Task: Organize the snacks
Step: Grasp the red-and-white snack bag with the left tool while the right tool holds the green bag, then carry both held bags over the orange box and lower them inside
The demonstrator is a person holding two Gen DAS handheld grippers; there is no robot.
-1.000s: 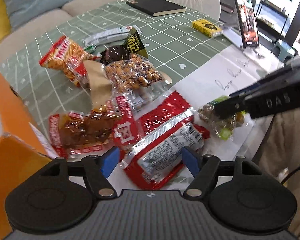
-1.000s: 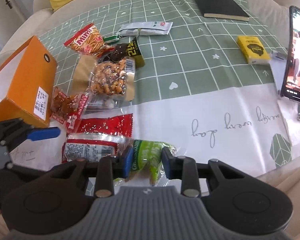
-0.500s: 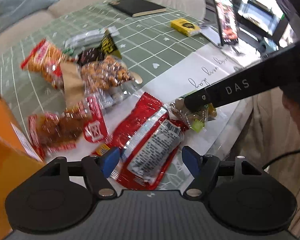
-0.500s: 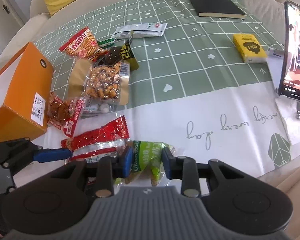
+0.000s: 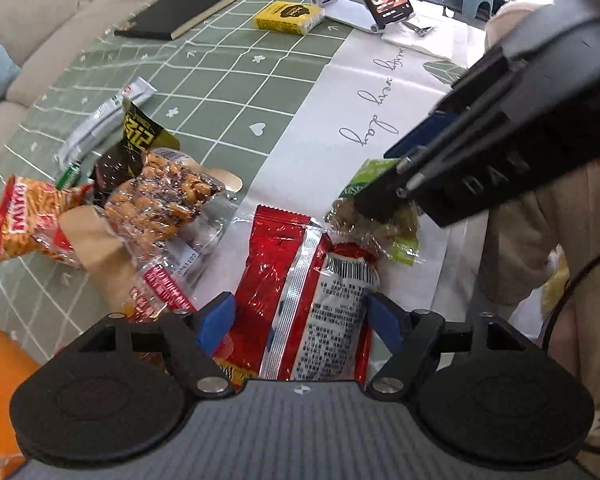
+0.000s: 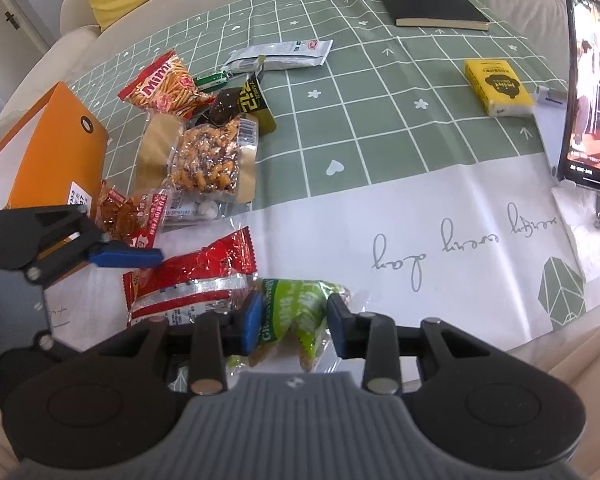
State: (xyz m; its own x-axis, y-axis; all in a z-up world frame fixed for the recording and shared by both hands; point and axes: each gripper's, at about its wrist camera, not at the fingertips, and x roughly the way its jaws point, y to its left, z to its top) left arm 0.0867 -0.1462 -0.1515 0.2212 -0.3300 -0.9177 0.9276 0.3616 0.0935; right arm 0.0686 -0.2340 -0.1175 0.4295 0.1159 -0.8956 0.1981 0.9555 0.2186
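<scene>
Glossy crinkled plastic: red packet (image 5: pixel 308 292), green packet (image 6: pixel 296 312) (clear-windowed); matt tablecloth (image 6: pixel 380 120).

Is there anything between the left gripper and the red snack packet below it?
Nothing visible. The left gripper has its jaws wide open on either side of the red snack packet, nothing lying on top. The green snack bag touches its far end only.

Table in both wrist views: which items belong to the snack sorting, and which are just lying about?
Job:
red snack packet
green snack bag
peanut bag
Mimi stick snacks
orange box

Lying about:
black notebook
yellow tissue pack
phone on its stand
</scene>
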